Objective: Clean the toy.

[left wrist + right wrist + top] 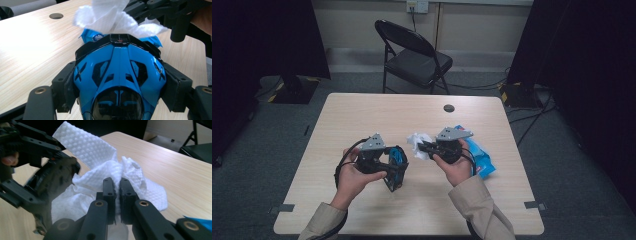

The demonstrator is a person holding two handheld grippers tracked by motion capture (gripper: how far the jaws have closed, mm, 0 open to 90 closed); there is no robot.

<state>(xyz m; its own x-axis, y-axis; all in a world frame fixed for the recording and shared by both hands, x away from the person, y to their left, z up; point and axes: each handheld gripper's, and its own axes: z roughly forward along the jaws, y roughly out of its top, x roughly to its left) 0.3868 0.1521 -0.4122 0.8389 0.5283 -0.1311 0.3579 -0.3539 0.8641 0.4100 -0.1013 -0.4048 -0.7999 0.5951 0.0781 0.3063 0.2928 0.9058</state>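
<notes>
A glossy blue and black toy [120, 72] is clamped at its sides between the jaws of my left gripper [120, 87], held just above the table [377, 115]. In the high view the toy [398, 161] sits at the tip of the left gripper [393, 167], left of centre. My right gripper [118, 187] is shut on a crumpled white paper tissue [100, 165]. The right gripper [423, 147] holds that tissue [417, 141] close beside the toy, with the tissue [110, 17] hanging just behind the toy's far end.
A blue wipes packet [481, 157] lies on the table under the right hand, and its edge [91, 35] peeks out behind the toy. A round cable hole [449, 108] sits near the table's far edge. A black folding chair [414, 55] stands beyond it.
</notes>
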